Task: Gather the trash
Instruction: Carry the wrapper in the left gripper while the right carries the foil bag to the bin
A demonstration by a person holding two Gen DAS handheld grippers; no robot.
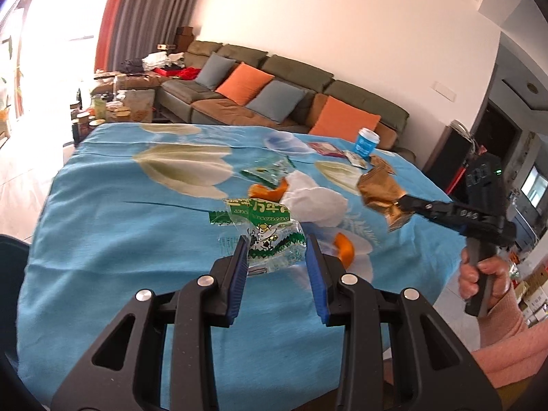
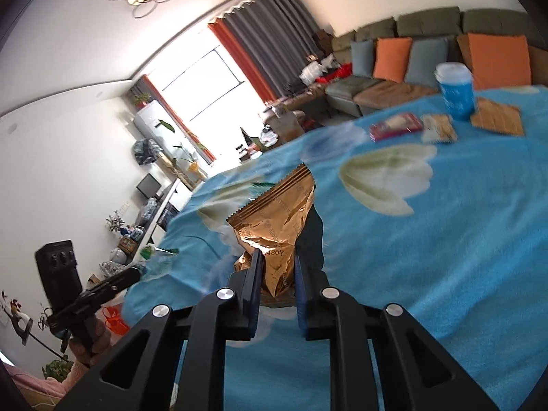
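Collection is under way. The right gripper (image 2: pixel 275 274) holds its jaws clamped on the gold wrapper (image 2: pixel 274 219), lifted mid-frame above the blue surface (image 2: pixel 445 239). The left gripper (image 1: pixel 277 257) has jaws apart around the green cow wrapper (image 1: pixel 263 229), lower centre; whether they grip it I cannot tell. Next, probably bin both.

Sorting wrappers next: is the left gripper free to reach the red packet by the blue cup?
Probably not yet: the left gripper already holds a clear green-printed wrapper, and the red packet lies across the table.
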